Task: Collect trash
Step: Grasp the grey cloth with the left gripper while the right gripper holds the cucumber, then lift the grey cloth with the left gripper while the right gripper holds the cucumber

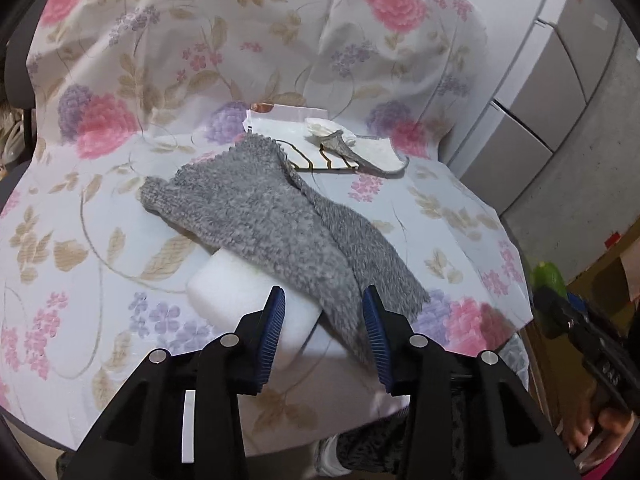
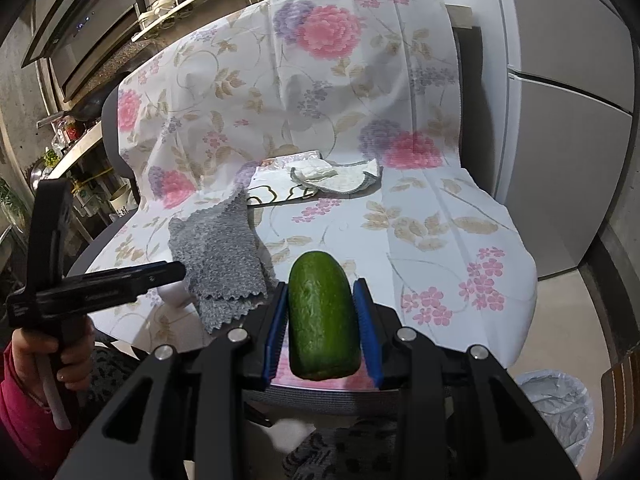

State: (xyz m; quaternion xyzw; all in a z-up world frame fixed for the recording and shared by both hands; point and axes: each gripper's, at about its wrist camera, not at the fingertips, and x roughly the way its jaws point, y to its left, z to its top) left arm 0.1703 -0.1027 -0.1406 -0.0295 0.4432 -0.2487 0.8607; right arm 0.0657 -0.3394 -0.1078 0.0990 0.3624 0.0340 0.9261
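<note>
Gripping a green cucumber (image 2: 322, 316) lengthwise, the right gripper (image 2: 323, 312) is pinching it between both blue pads, over the front edge of a chair seat covered in a floral cloth (image 2: 440, 216). Cucumber end is poking out past the fingertips toward the seat.

The left gripper (image 1: 324, 320) is hovering low over the near edge of the same seat, jaws partly spread, nothing clamped. Between its blue pads (image 1: 274, 328) are sitting the corner of a white foam block (image 1: 240, 292) and the near end of a grey knitted cloth (image 1: 272, 220); pads are not pressing on either as far as the left wrist view shows. The grey cloth is draping over the foam block and running back toward the chair's backrest.

Further back on the seat, a flat white card with gold lines (image 1: 316, 156) is lying under the far end of the grey cloth, and on it a white rag with grey trim (image 1: 372, 152) with a crumpled white wad (image 1: 320, 126) on top.

A white-lined trash bin (image 2: 560, 408) is standing on the floor right of the chair, well apart from both grippers. The person's hand (image 2: 60, 360) is wrapping the left gripper's handle.
</note>
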